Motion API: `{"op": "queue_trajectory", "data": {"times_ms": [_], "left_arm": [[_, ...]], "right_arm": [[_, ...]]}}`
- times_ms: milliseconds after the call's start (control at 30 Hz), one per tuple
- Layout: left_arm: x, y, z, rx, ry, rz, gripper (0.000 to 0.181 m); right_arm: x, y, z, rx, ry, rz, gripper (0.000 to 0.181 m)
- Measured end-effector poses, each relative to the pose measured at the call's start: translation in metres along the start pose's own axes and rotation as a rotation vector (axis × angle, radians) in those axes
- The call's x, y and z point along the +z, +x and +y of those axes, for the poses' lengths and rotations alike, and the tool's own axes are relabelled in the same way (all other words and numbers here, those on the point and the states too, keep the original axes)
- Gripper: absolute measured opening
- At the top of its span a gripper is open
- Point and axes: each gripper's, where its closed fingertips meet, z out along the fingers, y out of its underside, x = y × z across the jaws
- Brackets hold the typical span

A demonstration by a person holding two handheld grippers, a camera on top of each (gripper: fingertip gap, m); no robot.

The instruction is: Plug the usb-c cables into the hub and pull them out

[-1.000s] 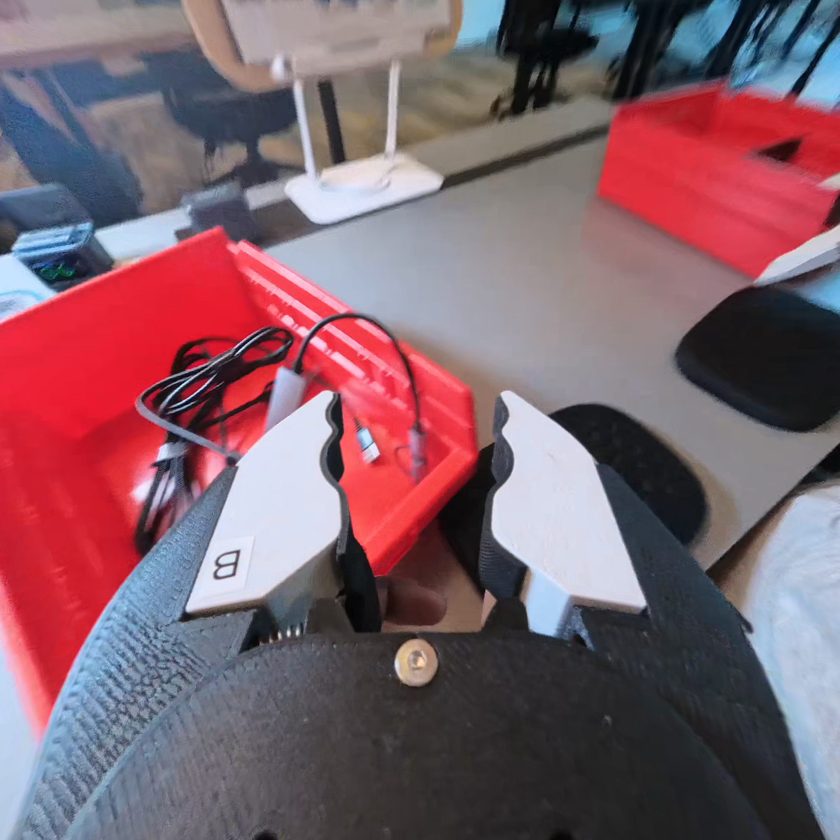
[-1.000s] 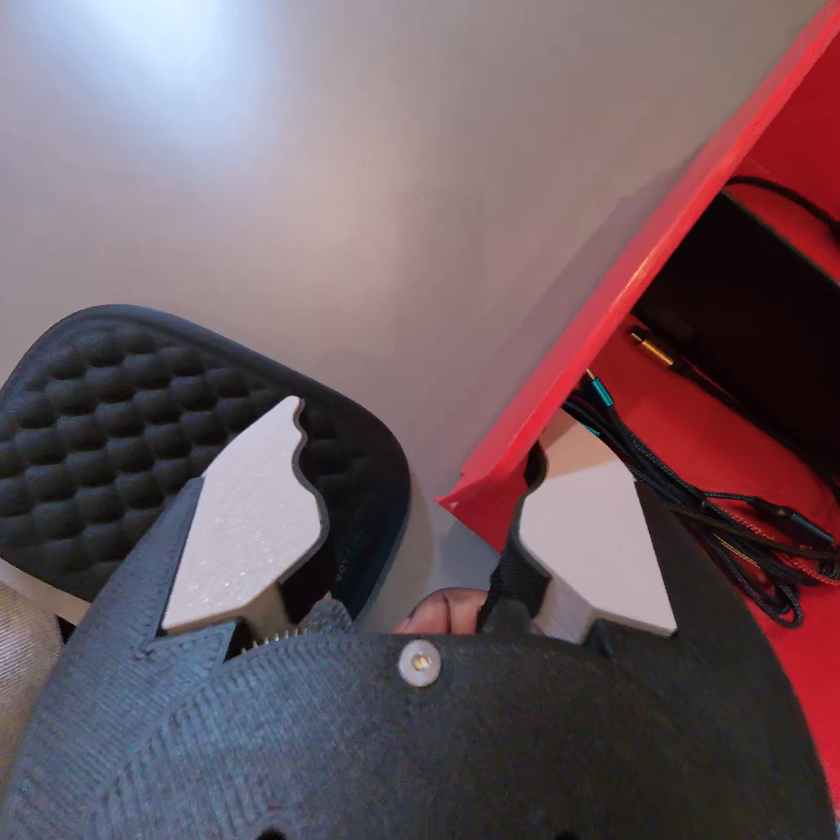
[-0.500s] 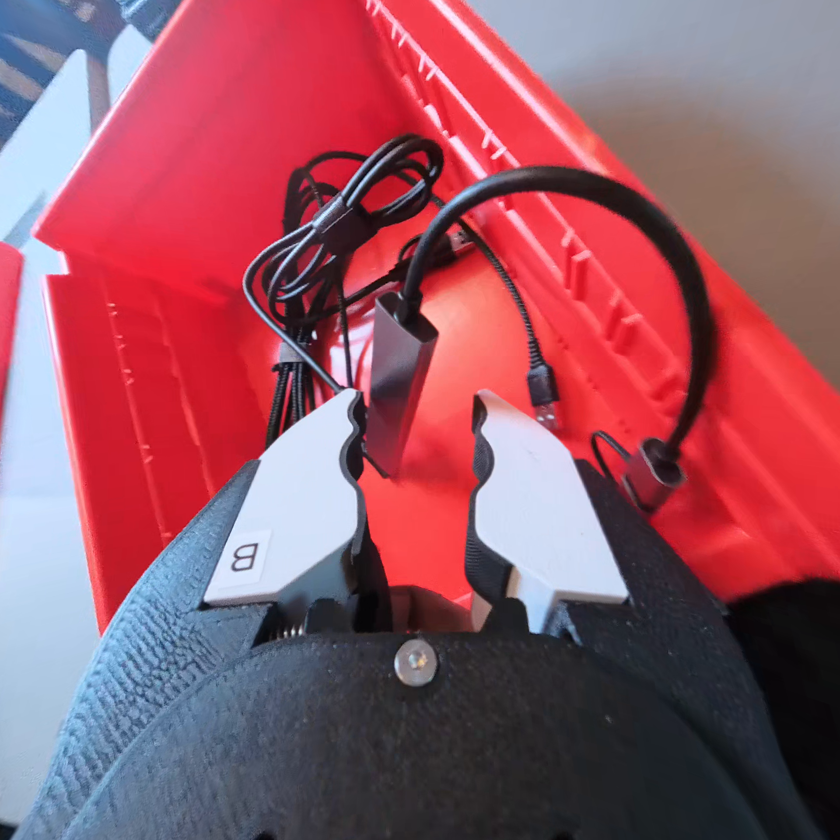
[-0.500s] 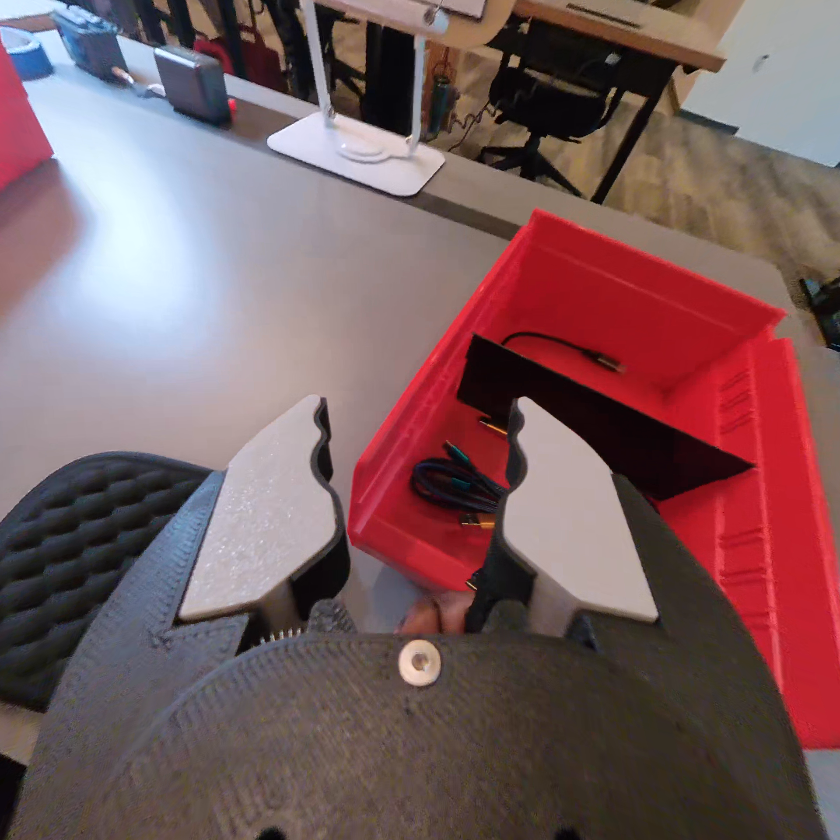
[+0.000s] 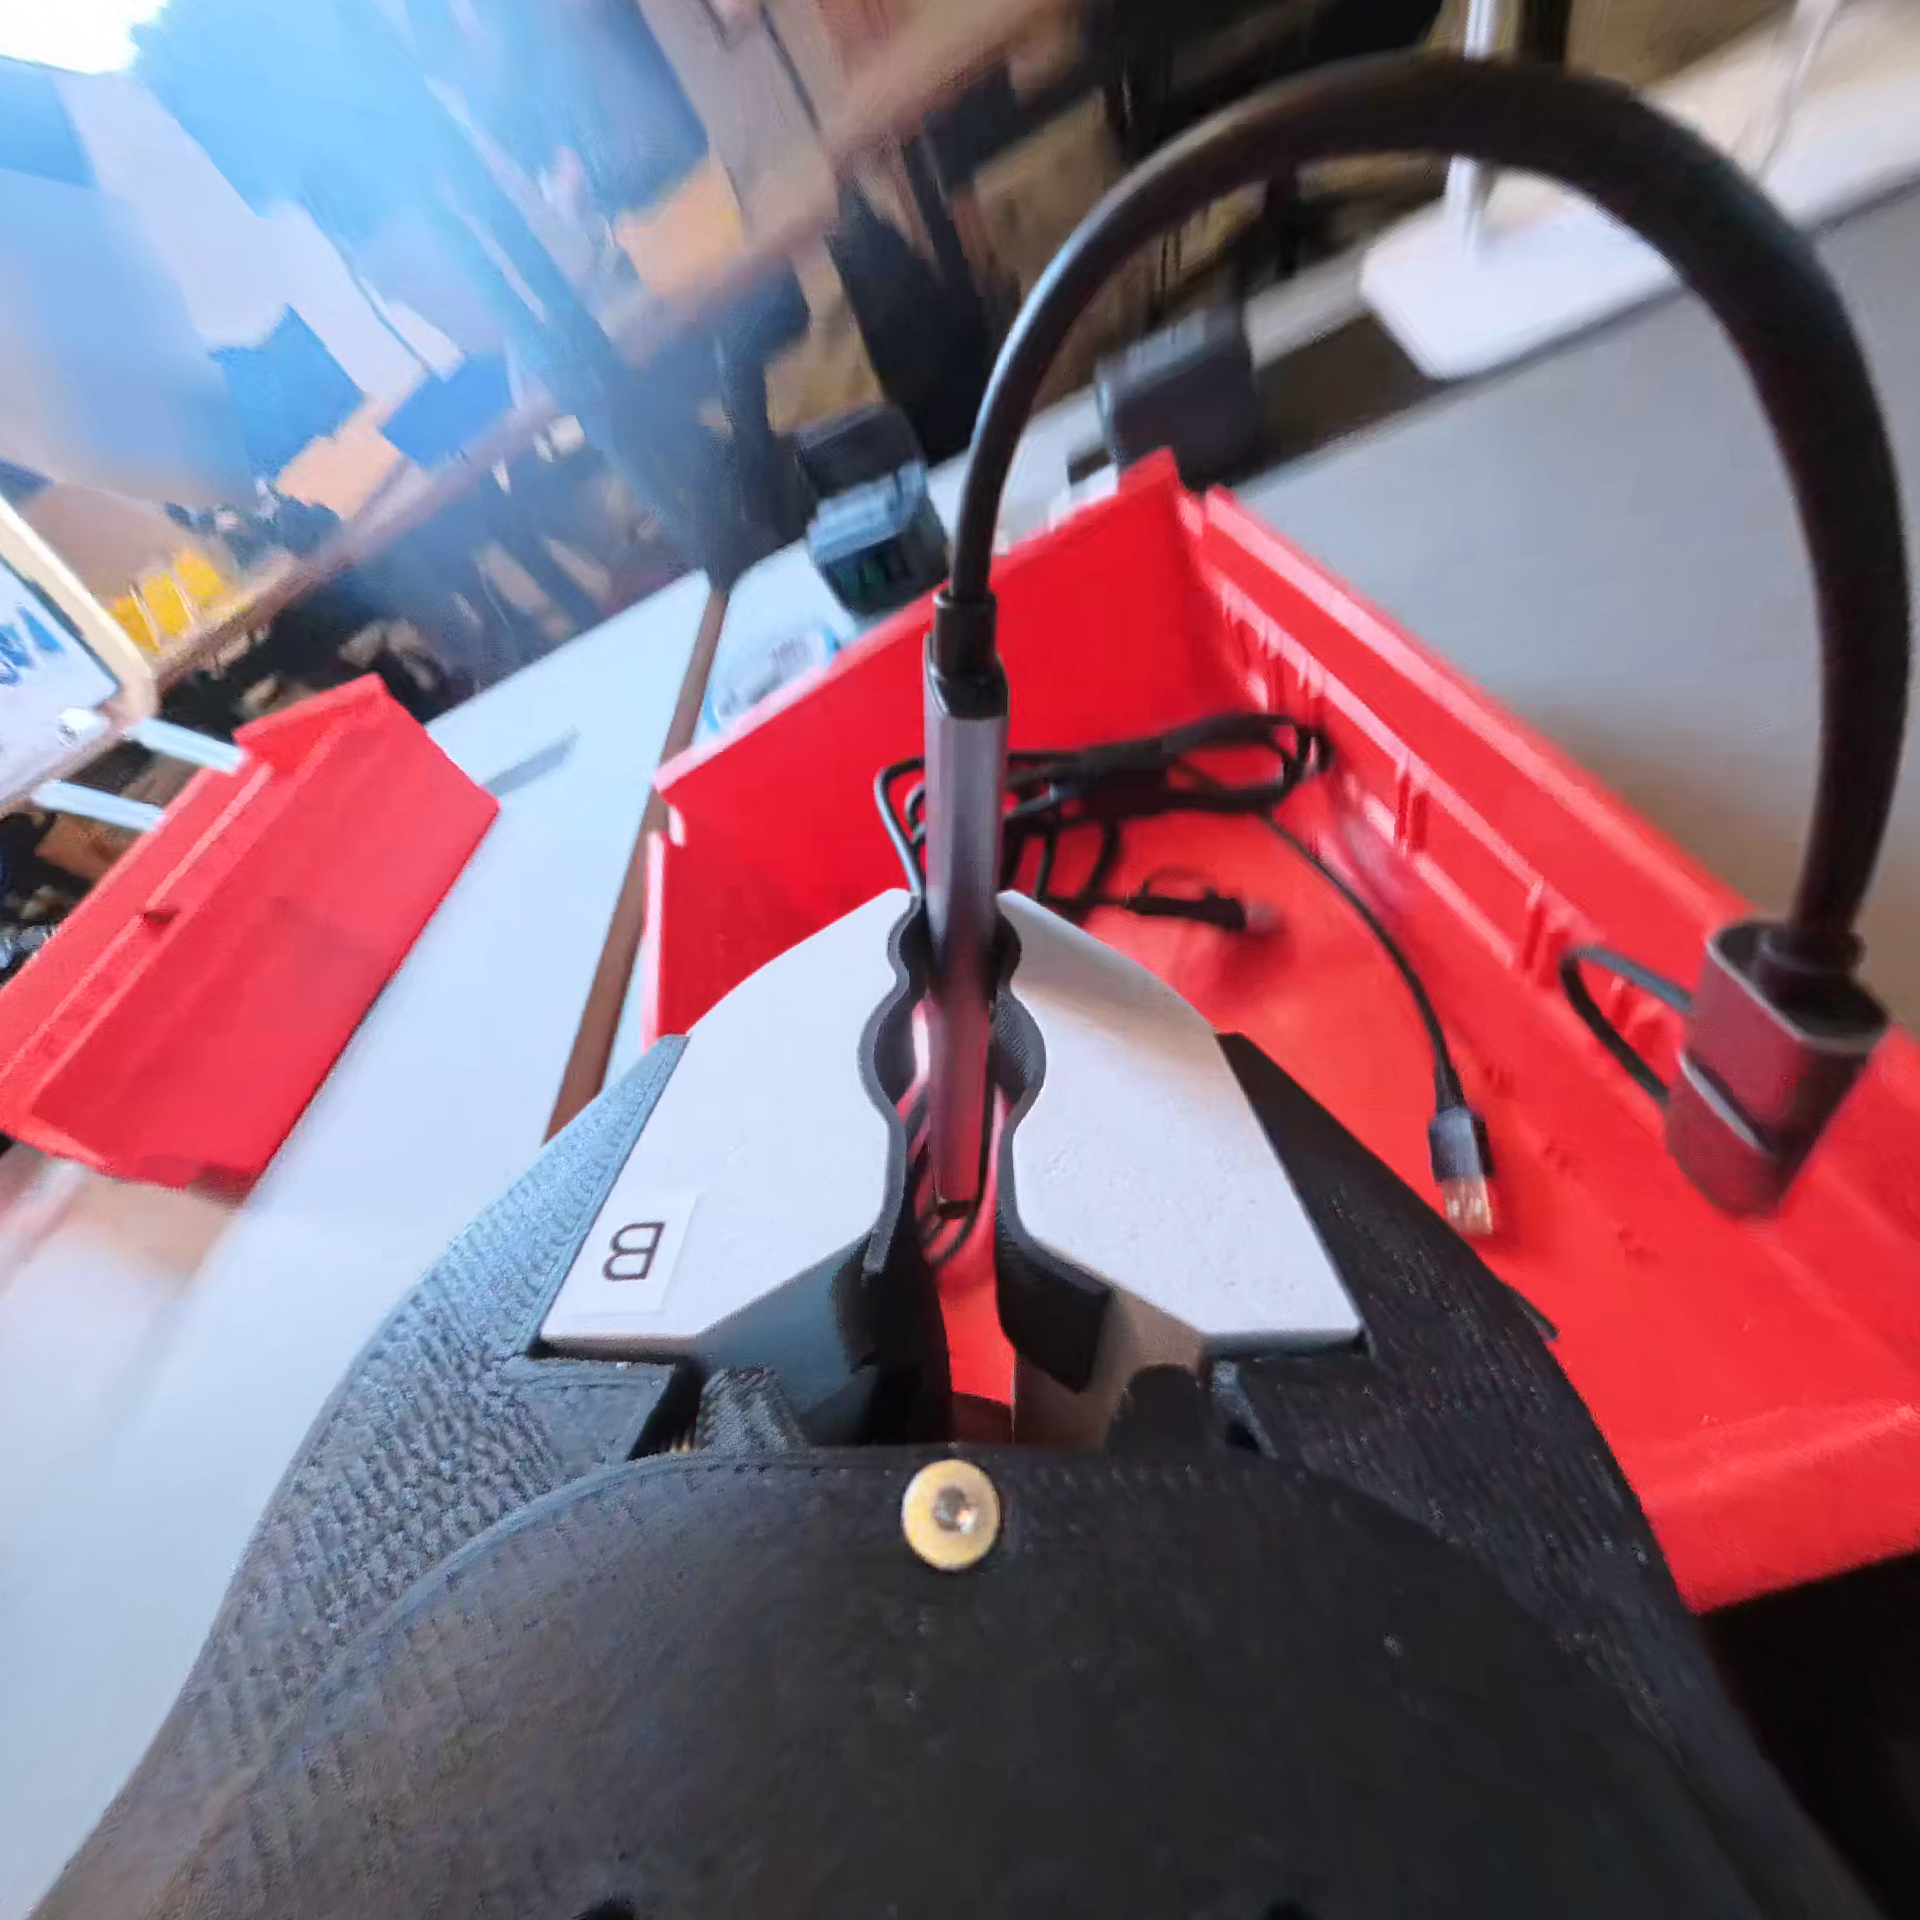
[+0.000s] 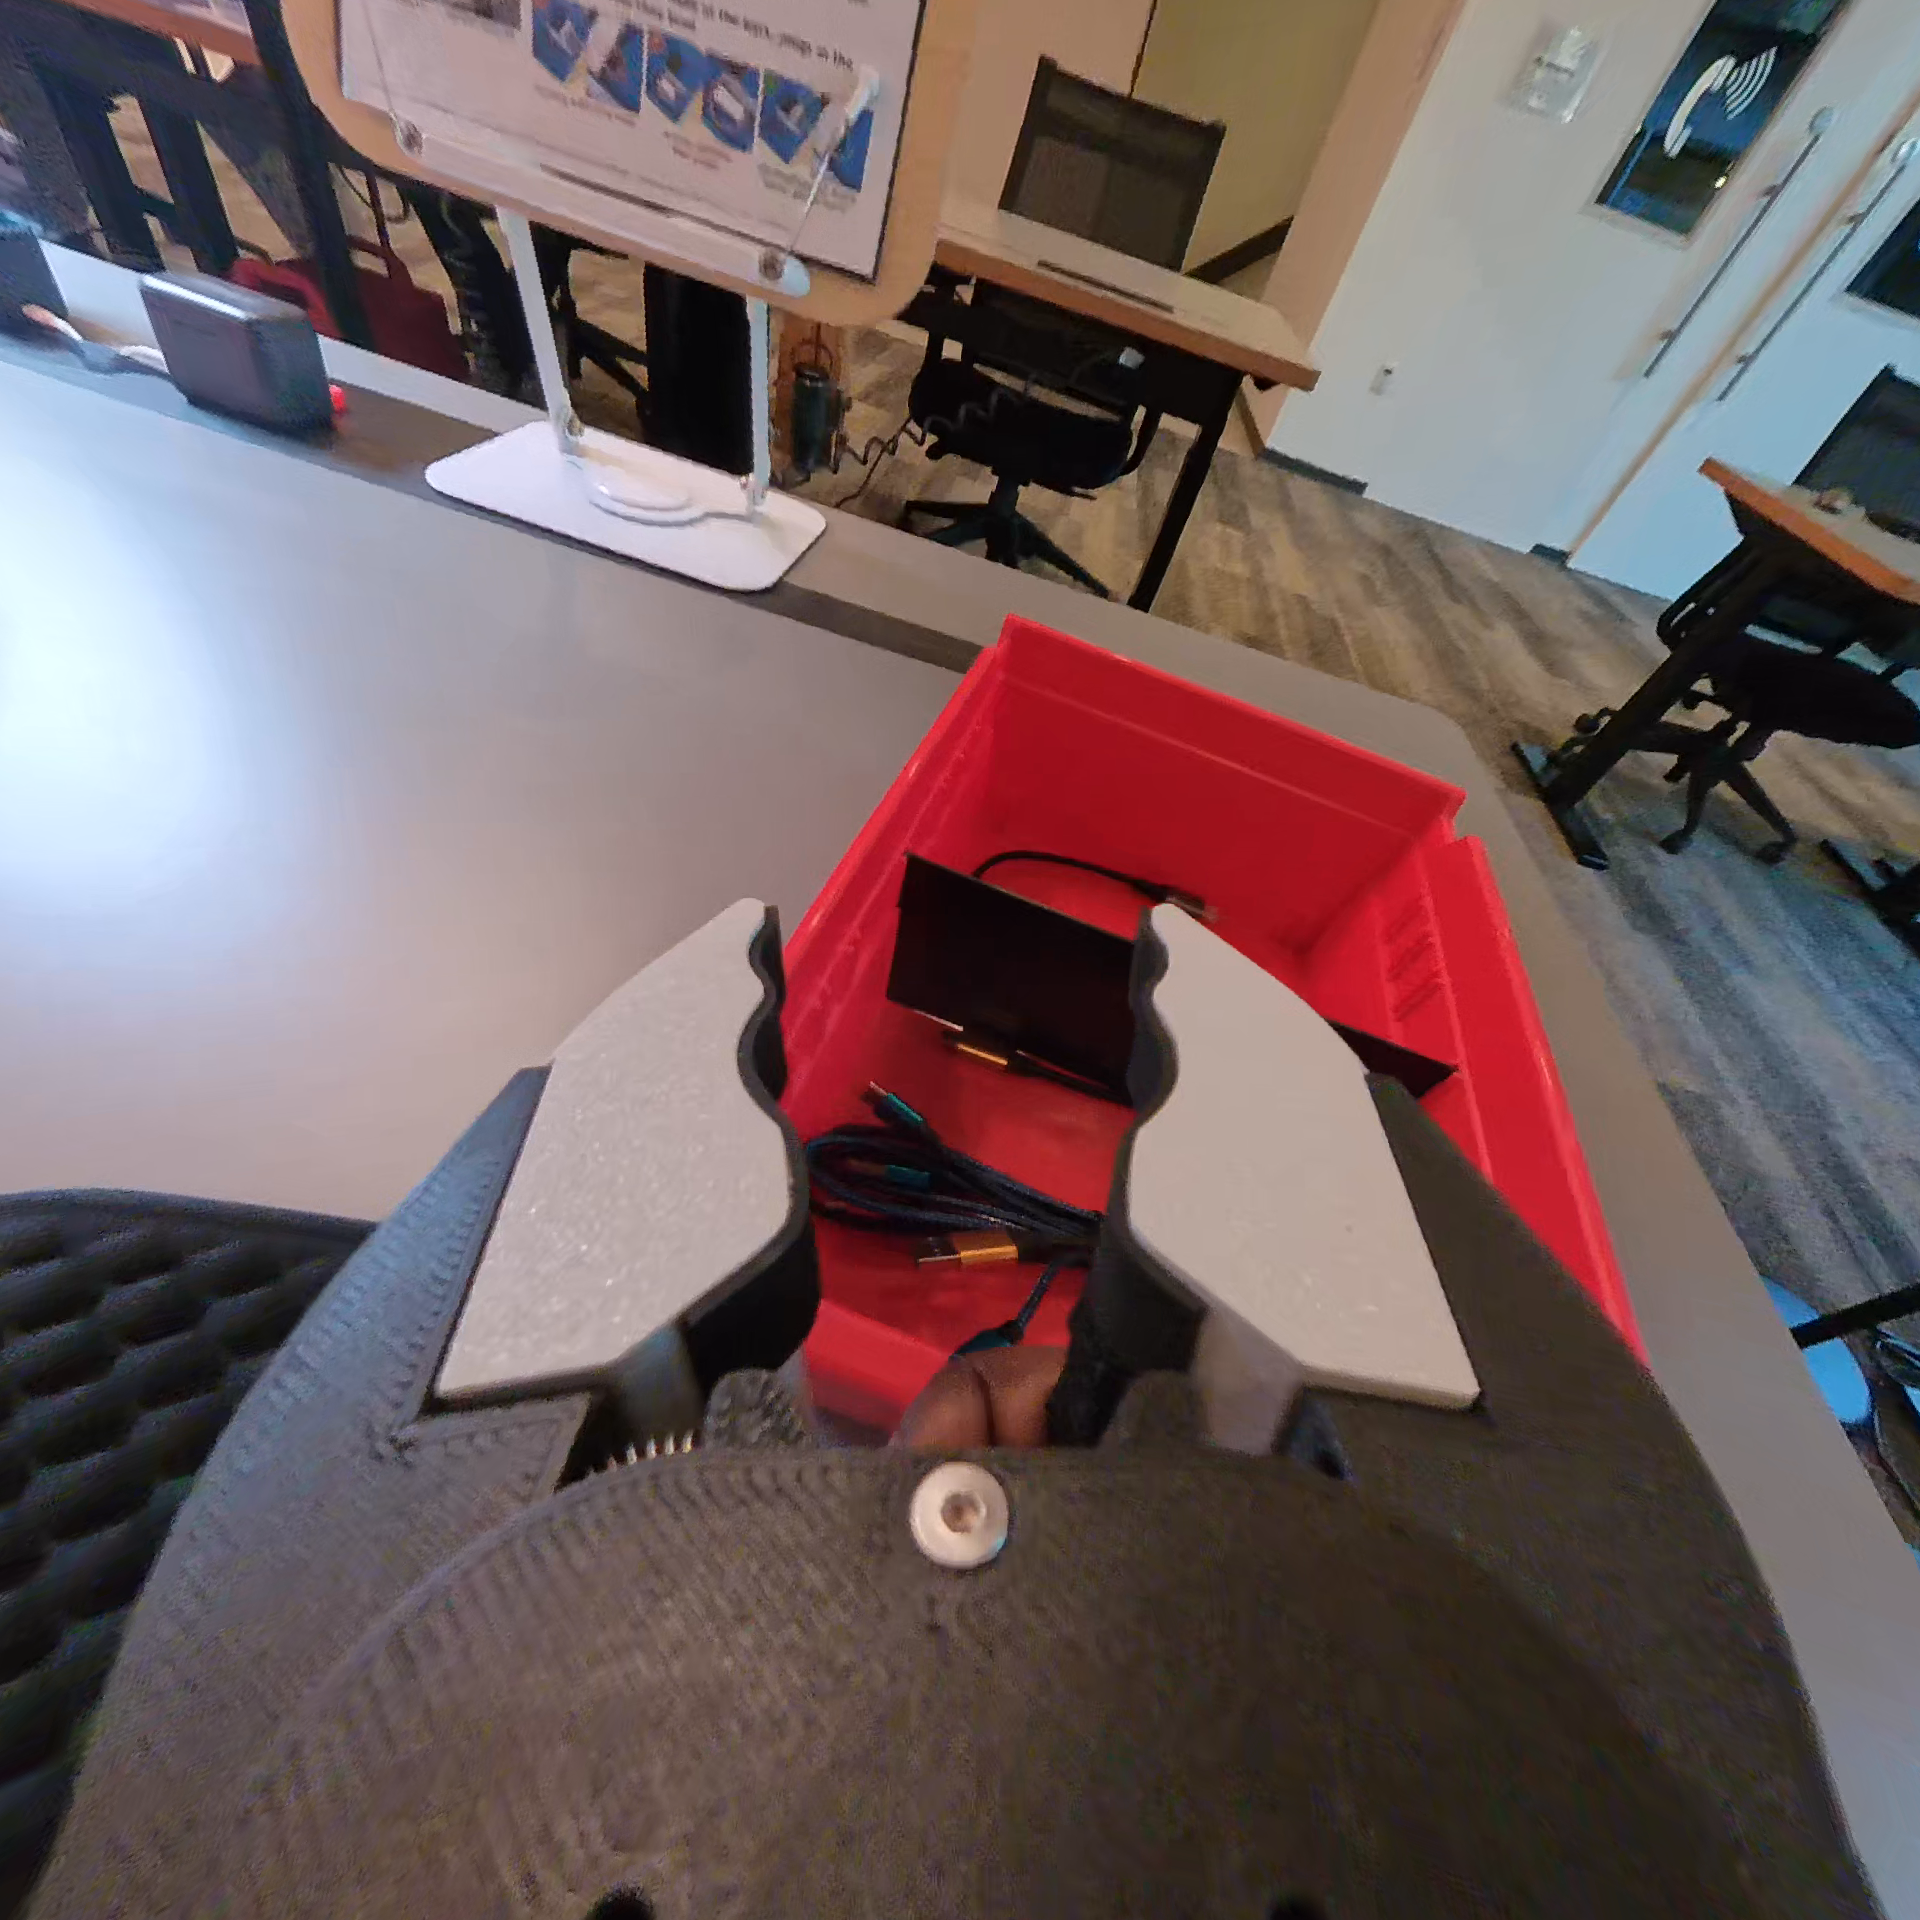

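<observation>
Left tongs (image 5: 958,940) now pinched on the grey USB-C hub (image 5: 961,883); half a second ago they were spread with the hub lying just ahead between the tips. Hub stands up edge-on between the fingers, raised above the red bin (image 5: 1351,1091), which sits lower in view than before. Its thick black cable (image 5: 1455,114) arches up and over to the right of the tongs, ending in a grey plug (image 5: 1766,1081) hanging by the bin's right wall. Past the tips, on the bin floor: a loose black cable bundle (image 5: 1122,779), and a thin black cable with its connector (image 5: 1460,1164) to the right. A second red bin (image 5: 239,935) is far left on the bench (image 5: 1558,540). Background blurred.

Right tongs (image 6: 956,956) spread wide, holding nothing, same as 0.5 s ago; view a bit closer in over the other red bin (image 6: 1226,769). Directly ahead between the fingers: dark blue braided cables (image 6: 935,1184) with a gold connector (image 6: 971,1252) near the front wall. Beyond them a black divider (image 6: 1008,966), and a black cable (image 6: 1091,873) behind it. Black textured pad (image 6: 125,1330) left of the tongs on the bench. White stand base (image 6: 623,509) at the bench's far edge.
</observation>
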Motion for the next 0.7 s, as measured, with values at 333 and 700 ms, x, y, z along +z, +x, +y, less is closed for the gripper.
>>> {"op": "queue_trajectory", "data": {"times_ms": [333, 700], "left_arm": [[-0.076, -0.054, -0.112, -0.267, 0.588, 0.092, 0.008], [-0.186, -0.055, -0.223, -0.350, 1.097, 0.355, 0.008]], "right_arm": [[-0.022, 0.015, -0.032, 0.107, 0.224, 0.030, 0.050], [-0.033, 0.003, -0.050, 0.063, 0.337, -0.001, 0.046]]}}
